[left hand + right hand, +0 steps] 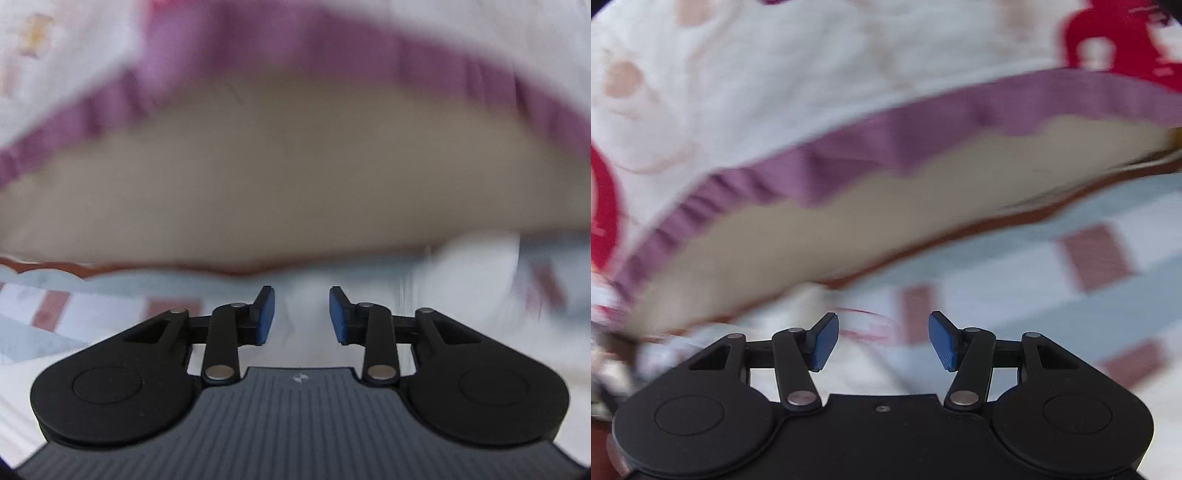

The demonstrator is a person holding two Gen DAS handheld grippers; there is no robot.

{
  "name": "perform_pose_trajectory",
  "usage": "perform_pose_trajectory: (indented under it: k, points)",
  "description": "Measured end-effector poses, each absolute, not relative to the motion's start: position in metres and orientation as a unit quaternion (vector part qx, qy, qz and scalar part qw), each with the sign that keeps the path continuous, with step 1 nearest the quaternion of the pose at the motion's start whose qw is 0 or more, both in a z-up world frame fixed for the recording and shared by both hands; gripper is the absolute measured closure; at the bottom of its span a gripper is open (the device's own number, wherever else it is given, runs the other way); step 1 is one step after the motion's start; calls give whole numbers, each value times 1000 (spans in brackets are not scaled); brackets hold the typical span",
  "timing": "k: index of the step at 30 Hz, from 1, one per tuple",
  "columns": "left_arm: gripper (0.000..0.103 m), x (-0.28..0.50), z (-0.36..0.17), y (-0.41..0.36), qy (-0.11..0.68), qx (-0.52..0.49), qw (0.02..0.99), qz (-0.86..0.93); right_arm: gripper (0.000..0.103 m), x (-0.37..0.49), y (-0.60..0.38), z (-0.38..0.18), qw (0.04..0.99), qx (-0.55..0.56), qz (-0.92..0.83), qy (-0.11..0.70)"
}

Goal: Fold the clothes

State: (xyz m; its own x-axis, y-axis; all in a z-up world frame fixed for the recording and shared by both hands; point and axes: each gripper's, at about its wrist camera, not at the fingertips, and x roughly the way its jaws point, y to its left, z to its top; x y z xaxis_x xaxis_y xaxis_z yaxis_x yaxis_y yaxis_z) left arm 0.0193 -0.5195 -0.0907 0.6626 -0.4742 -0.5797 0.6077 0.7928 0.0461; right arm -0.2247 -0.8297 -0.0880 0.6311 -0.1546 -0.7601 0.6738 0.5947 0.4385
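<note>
Both views are blurred by motion. My left gripper [302, 317] is open, its blue pads [264, 319] apart with nothing between them, held over a pale white cloth [306, 295] that spreads to the right. My right gripper [884, 339] is also open and empty. Beneath it lies a white cloth [860, 354] with thin red lines near its far edge. I cannot tell whether the two views show the same garment.
The cloth lies on a quilt [1071, 258] checked in pale blue, white and red-brown [51, 306]. Beyond it runs a beige band [295, 166] topped by a purple frill [886, 147] on white fabric with red print [1108, 40].
</note>
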Motion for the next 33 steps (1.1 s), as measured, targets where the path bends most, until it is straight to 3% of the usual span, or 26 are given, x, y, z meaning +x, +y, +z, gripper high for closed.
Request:
perform_pose_trajectory:
  k: [2,4,8,12,18,19,21,22,25,26,27,29,33]
  points:
    - [45,10,-80,-531,283,116,888,-343,43,-243,-832,-91,805,371,-296,357]
    - [35,0,-72,-544,290,118,865,-392,41,-261,-834,-94,785,368,-339,365]
    - [31,-31,-90,-604,284,225,818,-447,39,-306,-837,-112,739,439,-388,334]
    - [23,-68,-117,-658,240,333,797,-444,34,-376,-821,-152,619,608,-472,158]
    - [18,-70,-150,-696,272,388,781,-406,34,-346,-822,-159,659,574,-423,240]
    - [19,-68,-154,-695,280,385,784,-398,34,-337,-820,-162,660,565,-420,261]
    - [56,-63,-158,-693,299,371,789,-388,33,-322,-818,-175,653,557,-416,299]
    - [82,-60,-157,-691,311,357,792,-386,29,-316,-815,-179,653,552,-422,302]
    - [87,-55,-152,-688,322,324,805,-379,23,-306,-802,-179,661,524,-466,268]
    - [88,-57,-147,-687,300,324,815,-375,38,-305,-800,-179,667,510,-476,262]
    - [92,-59,-142,-685,282,319,825,-371,92,-304,-800,-179,673,498,-484,256]
    - [94,-53,-130,-683,266,298,843,-360,97,-317,-803,-180,667,515,-494,214]
    - [94,-26,-119,-679,290,247,855,-352,97,-359,-806,-155,652,512,-552,88]
